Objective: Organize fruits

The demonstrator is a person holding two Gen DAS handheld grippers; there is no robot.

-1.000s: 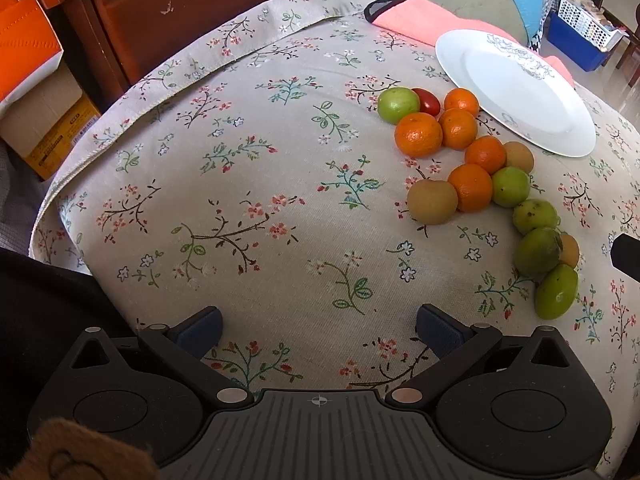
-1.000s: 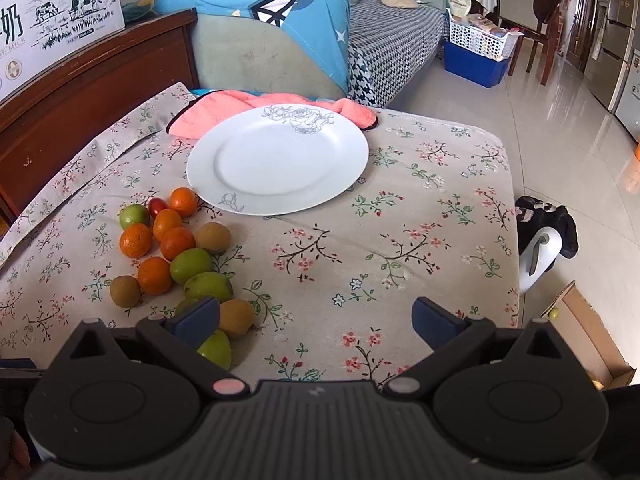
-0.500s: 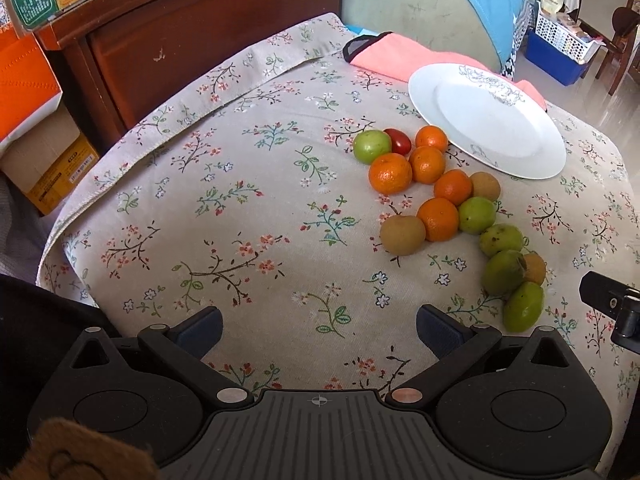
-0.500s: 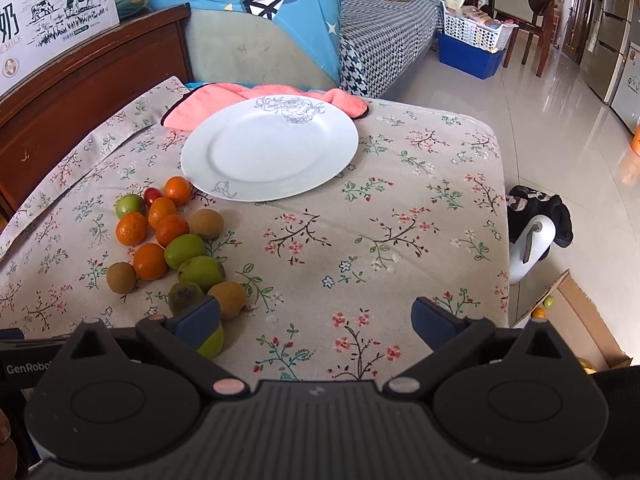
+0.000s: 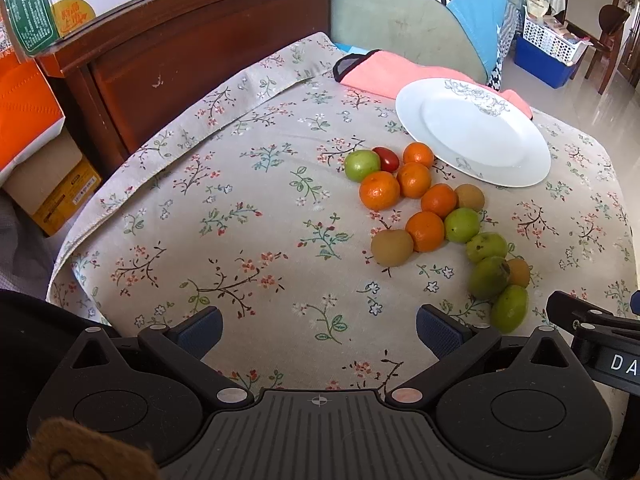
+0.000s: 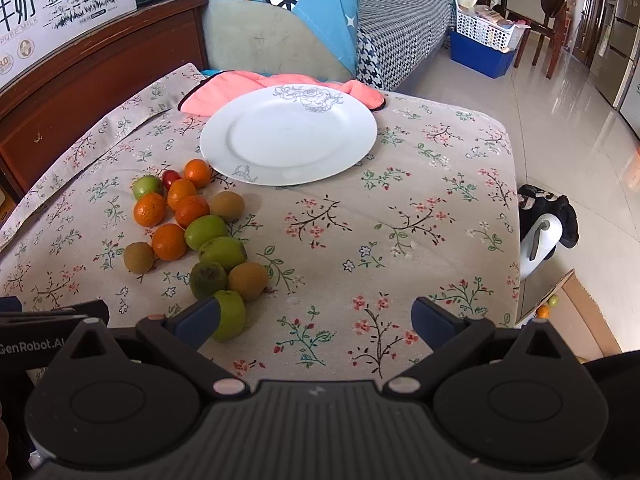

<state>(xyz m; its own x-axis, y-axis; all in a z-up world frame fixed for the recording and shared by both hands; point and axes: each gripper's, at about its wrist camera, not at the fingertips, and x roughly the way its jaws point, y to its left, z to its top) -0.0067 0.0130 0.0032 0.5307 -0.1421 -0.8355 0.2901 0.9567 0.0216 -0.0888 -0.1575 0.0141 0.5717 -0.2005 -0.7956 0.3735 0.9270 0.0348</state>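
A cluster of fruit lies on the flowered tablecloth [image 5: 248, 224]: several oranges [image 5: 379, 190], green fruits [image 5: 487, 277], brown kiwis [image 5: 391, 247] and one small red tomato [image 5: 388, 159]. It also shows in the right wrist view [image 6: 188, 228]. An empty white plate [image 5: 472, 132] [image 6: 288, 136] sits just behind the fruit. My left gripper [image 5: 319, 328] is open and empty, near the table's front edge, left of the fruit. My right gripper [image 6: 316, 320] is open and empty; its left fingertip [image 6: 200, 316] overlaps the nearest green fruit [image 6: 230, 316].
A pink cloth [image 6: 224, 88] lies under the plate's far side. A dark wooden headboard [image 5: 192, 52] with cartons stands at the left. A sofa with a blue cover [image 6: 280, 12] is behind the table. Tiled floor [image 6: 568, 128] lies to the right.
Both grippers have pulled back and tilted up, so the fruit and plate sit farther away and more of the room shows. Both stay open and empty.
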